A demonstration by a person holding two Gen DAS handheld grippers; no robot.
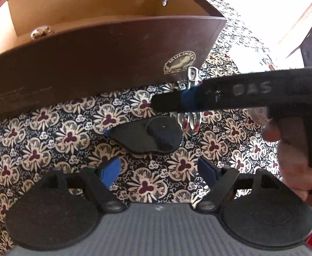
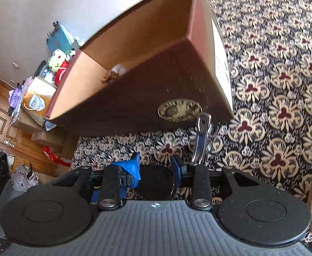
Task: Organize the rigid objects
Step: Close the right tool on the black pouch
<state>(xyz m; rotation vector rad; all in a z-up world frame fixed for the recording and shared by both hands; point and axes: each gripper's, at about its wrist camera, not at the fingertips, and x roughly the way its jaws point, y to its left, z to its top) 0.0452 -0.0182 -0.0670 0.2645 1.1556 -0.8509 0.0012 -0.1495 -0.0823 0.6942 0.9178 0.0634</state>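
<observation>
Chrome gleamed on the metal tool (image 2: 201, 137), possibly a corkscrew or opener, which my right gripper (image 1: 168, 104) held clamped between its blue-padded fingers (image 2: 176, 167) above the floral carpet (image 1: 49, 132), just before the brown cardboard box's (image 1: 104, 49) front wall. My left gripper (image 1: 159, 171) stood wide and empty, with a black round-knobbed object (image 1: 151, 135) lying ahead of it. I judged the narrow, smooth grip risky: the tool could swivel, strike the box rim and fall outside.
</observation>
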